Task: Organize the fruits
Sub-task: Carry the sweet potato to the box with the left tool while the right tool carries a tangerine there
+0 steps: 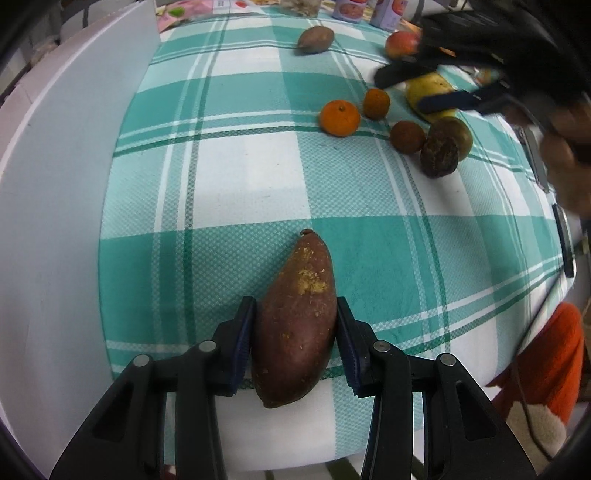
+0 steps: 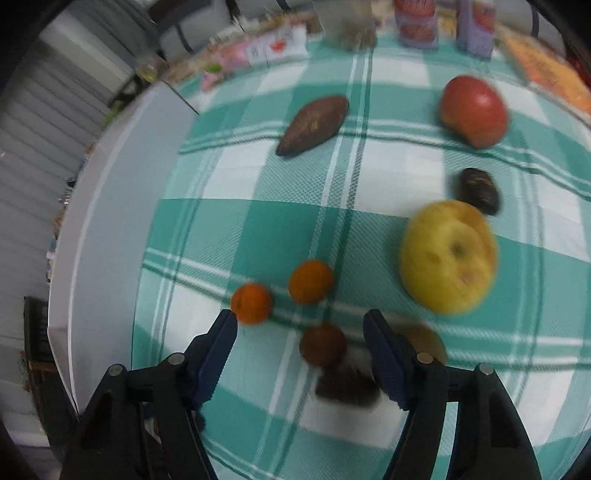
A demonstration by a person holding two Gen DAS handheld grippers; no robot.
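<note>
My left gripper (image 1: 295,314) is shut on a brown sweet potato (image 1: 295,325) near the front edge of the checked tablecloth. A second sweet potato (image 1: 316,38) lies at the far side, also in the right wrist view (image 2: 314,123). My right gripper (image 2: 299,321) is open and hovers over a cluster of small fruit: two oranges (image 2: 251,302) (image 2: 311,280), a brown round fruit (image 2: 323,343) between the jaws and a dark fruit (image 2: 347,386) below it. A yellow apple (image 2: 448,256), a red apple (image 2: 474,110) and a dark fruit (image 2: 480,190) lie to the right. The right gripper also shows in the left wrist view (image 1: 436,88).
A white board (image 1: 55,184) runs along the table's left side. Jars and packets (image 2: 417,22) stand along the far edge. A person's hand (image 1: 565,162) and an orange garment (image 1: 554,362) are at the right.
</note>
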